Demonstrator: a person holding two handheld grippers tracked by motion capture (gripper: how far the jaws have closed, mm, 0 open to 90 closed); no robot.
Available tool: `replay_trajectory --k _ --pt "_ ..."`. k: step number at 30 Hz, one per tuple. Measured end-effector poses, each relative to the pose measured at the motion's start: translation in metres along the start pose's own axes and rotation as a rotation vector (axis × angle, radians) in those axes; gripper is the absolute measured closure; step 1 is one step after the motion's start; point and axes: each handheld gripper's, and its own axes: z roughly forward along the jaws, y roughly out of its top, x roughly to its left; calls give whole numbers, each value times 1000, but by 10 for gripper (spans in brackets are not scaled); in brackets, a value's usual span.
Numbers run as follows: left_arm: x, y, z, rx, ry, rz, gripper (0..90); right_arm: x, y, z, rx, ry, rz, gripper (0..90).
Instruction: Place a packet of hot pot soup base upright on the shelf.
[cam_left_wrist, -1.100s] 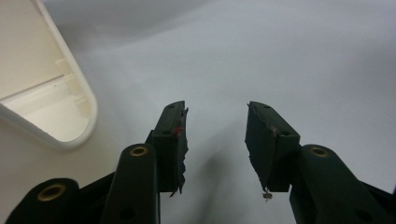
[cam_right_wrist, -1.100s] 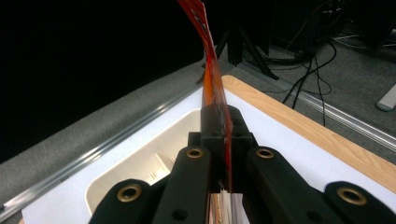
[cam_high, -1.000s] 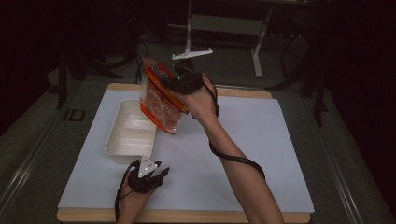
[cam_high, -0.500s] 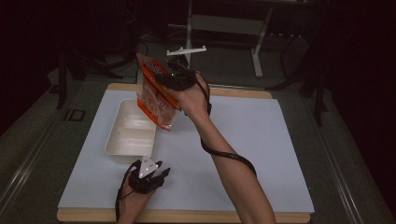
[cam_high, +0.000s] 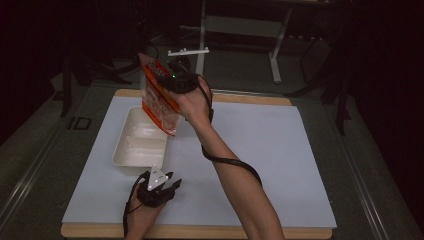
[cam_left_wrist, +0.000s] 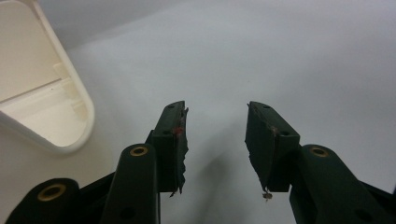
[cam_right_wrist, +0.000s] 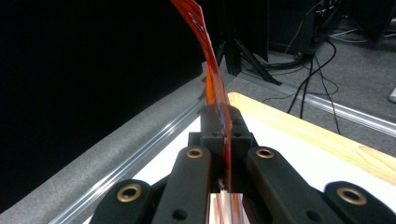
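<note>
Item 1, tray (cam_high: 137, 142): cream, two compartments as far as I can tell, resting on the white mat left of centre on the counter (cam_high: 260, 100); long axis runs away from me. It looks empty; its rounded corner also shows in the left gripper view.

Item 2, left gripper (cam_high: 167, 187): lying low on the mat just beside the tray's near end, jaws released and well apart, nothing between them. It has kept its place over the last second.

Item 3, pouch (cam_high: 159, 95): orange-red printed snack bag, held in the air above the tray's far right corner, not touching it. Change noted: since a second ago it has drifted left and slightly away from me, and now hangs nearer over the tray. I judge this to be positioning for a pour or a set-down into the tray; neither has begun. Long axis steeply tilted, upper end leaning left and away, lower end pointing down toward the tray's right rim. Whether the lower end is open, I cannot tell.

Item 4, right gripper (cam_high: 172, 82): raised, clenched on the pouch's edge; the right gripper view shows the film pinched flat between its jaws.
</note>
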Motion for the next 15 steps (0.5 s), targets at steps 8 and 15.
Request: replay_trajectory --k 8,15 --pt "1 0 -1 -2 1 -3 580 4 -1 15 -15 17 51 900" --pt "2 0 -2 -6 -2 -7 580 13 -7 33 14 23 43 900"
